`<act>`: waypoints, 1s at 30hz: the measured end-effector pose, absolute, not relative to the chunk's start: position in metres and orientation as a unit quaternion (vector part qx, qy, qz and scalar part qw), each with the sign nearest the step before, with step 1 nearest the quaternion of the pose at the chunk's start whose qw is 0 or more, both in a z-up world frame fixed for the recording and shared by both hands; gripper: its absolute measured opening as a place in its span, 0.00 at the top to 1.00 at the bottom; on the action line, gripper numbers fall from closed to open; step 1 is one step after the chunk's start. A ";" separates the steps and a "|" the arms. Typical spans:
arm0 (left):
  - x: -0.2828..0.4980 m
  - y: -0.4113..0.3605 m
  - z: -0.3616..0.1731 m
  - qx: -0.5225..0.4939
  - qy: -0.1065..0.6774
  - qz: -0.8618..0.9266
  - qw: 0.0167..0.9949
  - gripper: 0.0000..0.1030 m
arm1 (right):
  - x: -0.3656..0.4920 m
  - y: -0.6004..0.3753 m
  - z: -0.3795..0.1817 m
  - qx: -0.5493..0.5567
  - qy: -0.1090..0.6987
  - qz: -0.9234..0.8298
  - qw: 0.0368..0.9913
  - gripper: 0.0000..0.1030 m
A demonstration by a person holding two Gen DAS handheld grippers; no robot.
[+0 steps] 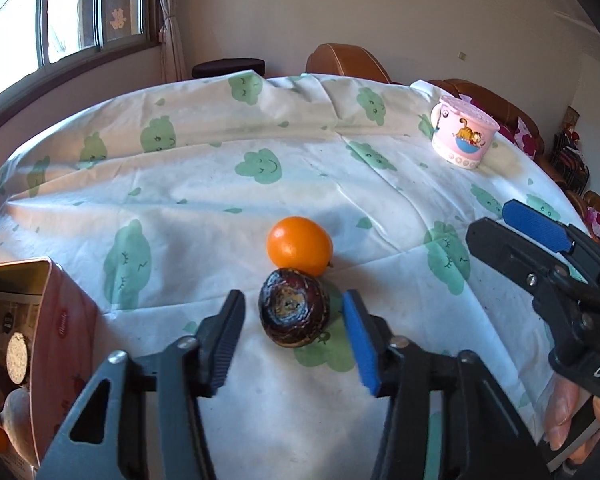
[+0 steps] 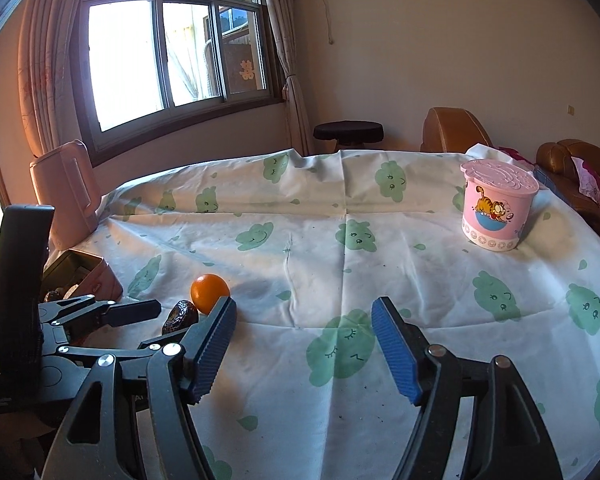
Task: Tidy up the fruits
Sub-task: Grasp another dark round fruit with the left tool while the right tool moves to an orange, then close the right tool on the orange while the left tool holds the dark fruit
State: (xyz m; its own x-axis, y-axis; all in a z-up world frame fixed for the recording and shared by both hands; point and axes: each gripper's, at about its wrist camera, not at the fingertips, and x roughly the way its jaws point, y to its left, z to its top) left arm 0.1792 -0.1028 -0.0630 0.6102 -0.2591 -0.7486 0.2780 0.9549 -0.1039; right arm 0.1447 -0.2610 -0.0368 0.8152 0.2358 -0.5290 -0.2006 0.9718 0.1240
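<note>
Reaching down over the counter (image 1: 204, 184), the left tongs (image 1: 294, 312) straddle a dark, wrinkled fruit (image 1: 294, 312) with both pads just beside its flanks. A thin gap shows on each side, so they stand open and are not yet gripping. An orange (image 1: 299, 245) sits touching the dark fruit on its far side. A pink tin box (image 1: 66, 320) that already holds other items waits near, to the left. The right tongs (image 2: 304, 344) hover open and empty over bare cloth. This looks like the pick-up step. Next, I'd judge, the pads must close squarely without nudging the orange, then lift toward the box.
</note>
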 end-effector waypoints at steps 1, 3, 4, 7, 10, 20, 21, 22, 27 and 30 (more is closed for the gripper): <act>0.180 -0.101 -0.064 0.004 0.416 -0.154 0.896 0.63 | 0.146 -0.260 -0.037 0.032 0.282 0.116 0.952 0.30; 0.179 -0.095 -0.062 -0.007 0.411 -0.152 0.899 0.63 | 0.149 -0.257 -0.037 0.034 0.286 0.118 0.950 0.30; 0.177 -0.092 -0.060 -0.009 0.406 -0.149 0.902 0.63 | 0.150 -0.256 -0.037 0.036 0.287 0.120 0.950 0.30; 0.173 -0.080 -0.053 -0.013 0.382 -0.119 0.916 0.63 | 0.157 -0.249 -0.035 0.040 0.292 0.125 0.947 0.30; 0.172 -0.068 -0.049 -0.024 0.367 -0.095 0.925 0.63 | 0.167 -0.237 -0.034 0.036 0.301 0.136 0.943 0.30; 0.168 -0.039 -0.044 -0.075 0.340 -0.054 0.936 0.64 | 0.202 -0.189 -0.049 0.013 0.343 0.169 0.924 0.31; 0.168 -0.037 -0.044 -0.079 0.339 -0.051 0.936 0.64 | 0.204 -0.188 -0.051 0.015 0.346 0.173 0.922 0.31; 0.168 -0.036 -0.044 -0.080 0.338 -0.049 0.936 0.64 | 0.205 -0.187 -0.053 0.015 0.350 0.174 0.920 0.31; 0.166 -0.039 -0.043 -0.071 0.334 -0.042 0.939 0.64 | 0.214 -0.179 -0.060 0.008 0.373 0.187 0.909 0.39; 0.165 -0.039 -0.042 -0.069 0.330 -0.038 0.941 0.64 | 0.219 -0.174 -0.065 0.003 0.392 0.198 0.899 0.55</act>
